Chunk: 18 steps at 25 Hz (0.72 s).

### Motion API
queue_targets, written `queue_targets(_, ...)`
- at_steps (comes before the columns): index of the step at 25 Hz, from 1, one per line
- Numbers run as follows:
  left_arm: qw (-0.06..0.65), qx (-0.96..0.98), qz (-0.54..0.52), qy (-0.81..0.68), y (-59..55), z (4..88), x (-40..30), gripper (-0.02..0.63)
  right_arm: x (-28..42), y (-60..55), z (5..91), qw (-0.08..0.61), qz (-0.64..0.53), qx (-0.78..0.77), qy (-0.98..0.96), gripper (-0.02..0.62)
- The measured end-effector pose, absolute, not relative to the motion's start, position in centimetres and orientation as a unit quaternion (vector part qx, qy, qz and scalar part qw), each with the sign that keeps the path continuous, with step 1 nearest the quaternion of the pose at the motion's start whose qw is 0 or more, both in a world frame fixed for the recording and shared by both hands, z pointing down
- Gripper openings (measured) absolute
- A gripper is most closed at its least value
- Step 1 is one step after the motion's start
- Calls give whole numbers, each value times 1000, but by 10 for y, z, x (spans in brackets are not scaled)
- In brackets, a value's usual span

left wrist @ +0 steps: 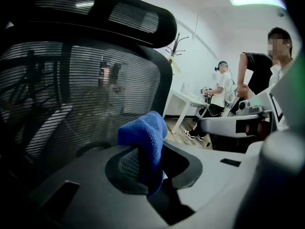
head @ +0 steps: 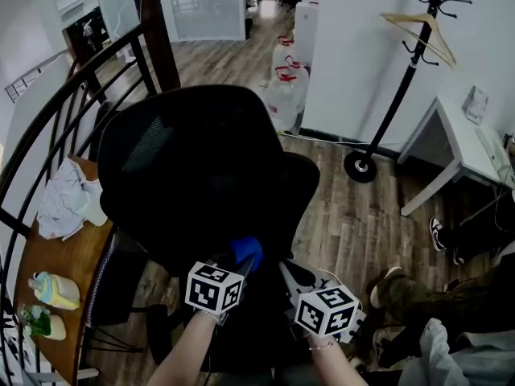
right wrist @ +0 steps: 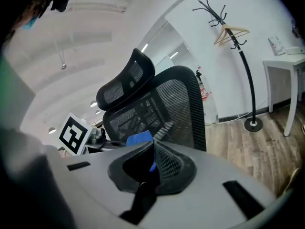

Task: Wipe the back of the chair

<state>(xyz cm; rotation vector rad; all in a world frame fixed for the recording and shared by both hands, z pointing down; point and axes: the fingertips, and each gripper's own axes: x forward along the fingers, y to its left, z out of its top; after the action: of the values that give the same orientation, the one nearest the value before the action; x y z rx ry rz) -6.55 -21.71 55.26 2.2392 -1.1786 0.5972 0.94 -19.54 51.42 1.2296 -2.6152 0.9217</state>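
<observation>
Since the left gripper [left wrist: 148, 166] is clamped tight on a folded blue microfibre cloth [left wrist: 144, 136], whose free end stands up beyond its jaws, wiping looks to be the step in hand. The black mesh-backed office chair [left wrist: 90, 89] rises directly ahead of that gripper, its backrest close in front of the cloth; I cannot tell whether they touch. To wipe well, press the protruding cloth flat to the mesh, keep the hard jaws off it, and work in overlapping strokes from the curved black headrest [left wrist: 119, 18] downward. The right gripper [right wrist: 153, 162], just beside the left, has its jaws closed together on nothing; it could steady the chair against swivelling.
</observation>
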Motion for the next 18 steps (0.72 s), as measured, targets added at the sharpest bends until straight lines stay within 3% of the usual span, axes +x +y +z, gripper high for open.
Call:
queue_targets(7, 276, 843, 259, -381, -231, 578, 0, 75, 61, -202, 529, 59, 313, 458, -830, 28)
queue_targets(18, 301, 827, 309, -361, -244, 627, 39, 75, 91, -212, 565, 73, 337, 470, -813, 28)
